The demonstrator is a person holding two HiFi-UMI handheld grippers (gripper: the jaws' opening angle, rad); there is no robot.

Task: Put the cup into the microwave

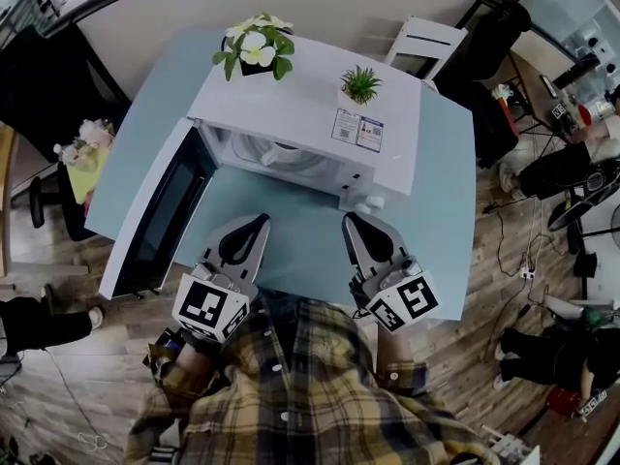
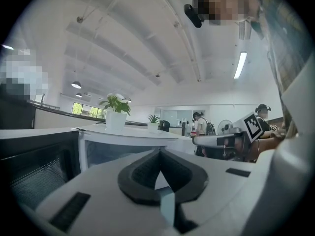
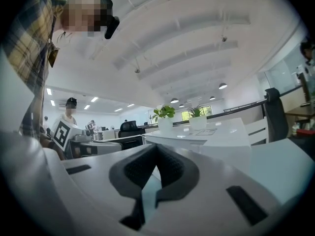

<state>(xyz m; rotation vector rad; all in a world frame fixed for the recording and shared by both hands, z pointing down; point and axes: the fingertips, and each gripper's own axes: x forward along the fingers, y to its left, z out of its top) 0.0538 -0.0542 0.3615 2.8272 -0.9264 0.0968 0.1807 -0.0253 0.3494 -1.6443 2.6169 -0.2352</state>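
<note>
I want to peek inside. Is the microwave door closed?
No, the microwave door hangs wide open at the left side of the microwave.

Desk point(image 1: 291, 216): pale blue top, rect., on wood-plank floor point(image 1: 77, 376). Directly on top: 1 white microwave point(image 1: 320, 114), toward back edge, approx. mid L-R, mouth facing front edge. Door point(image 1: 155, 211) open, dark window, swung out along left edge toward front-left corner.

The microwave point(image 1: 310, 114) stands on the counter point(image 1: 291, 235), door point(image 1: 160, 211) open at its left. On top, one plant point(image 1: 254, 48) is left of a second plant point(image 1: 360, 85); inside, the cup point(image 1: 279, 153).
</note>
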